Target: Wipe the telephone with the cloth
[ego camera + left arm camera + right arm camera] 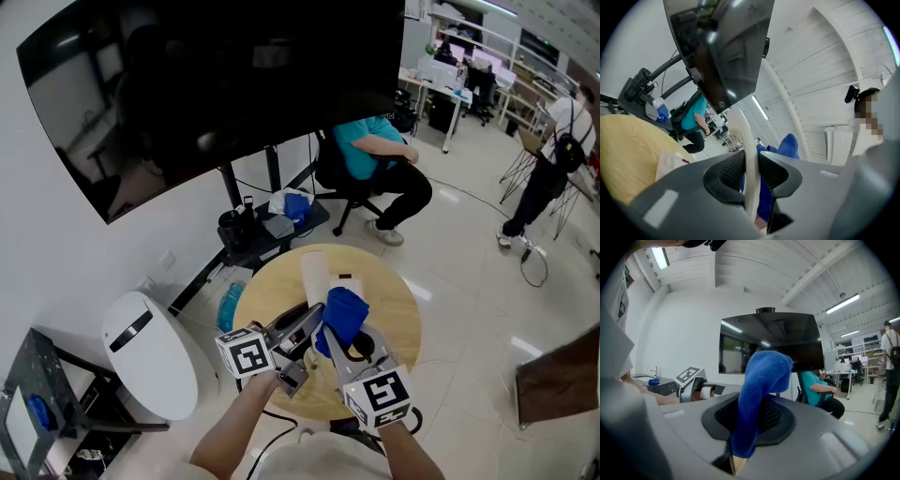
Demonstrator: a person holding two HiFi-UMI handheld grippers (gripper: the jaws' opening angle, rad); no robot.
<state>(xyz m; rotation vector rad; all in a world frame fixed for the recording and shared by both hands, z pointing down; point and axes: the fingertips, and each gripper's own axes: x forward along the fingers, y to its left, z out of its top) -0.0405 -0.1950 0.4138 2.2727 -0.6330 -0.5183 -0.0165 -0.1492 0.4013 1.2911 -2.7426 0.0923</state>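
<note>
A white telephone (317, 274) lies on the round wooden table (394, 300). My left gripper (302, 330) is shut on a white curved piece (749, 154), apparently the telephone's handset, seen edge-on between the pads and lifted off the table. My right gripper (339, 339) is shut on the blue cloth (343, 315), which stands up bunched out of its jaws (761, 380). The cloth (789, 146) hangs just behind the white piece in the left gripper view. The two grippers sit side by side above the table's near half. A white flat part (670, 163) rests on the tabletop.
A large dark screen (206, 84) on a black stand rises behind the table, with a low shelf (272, 230) of small items. A white rounded device (150, 354) stands on the floor at left. A person in a teal top (375, 150) sits on a chair beyond.
</note>
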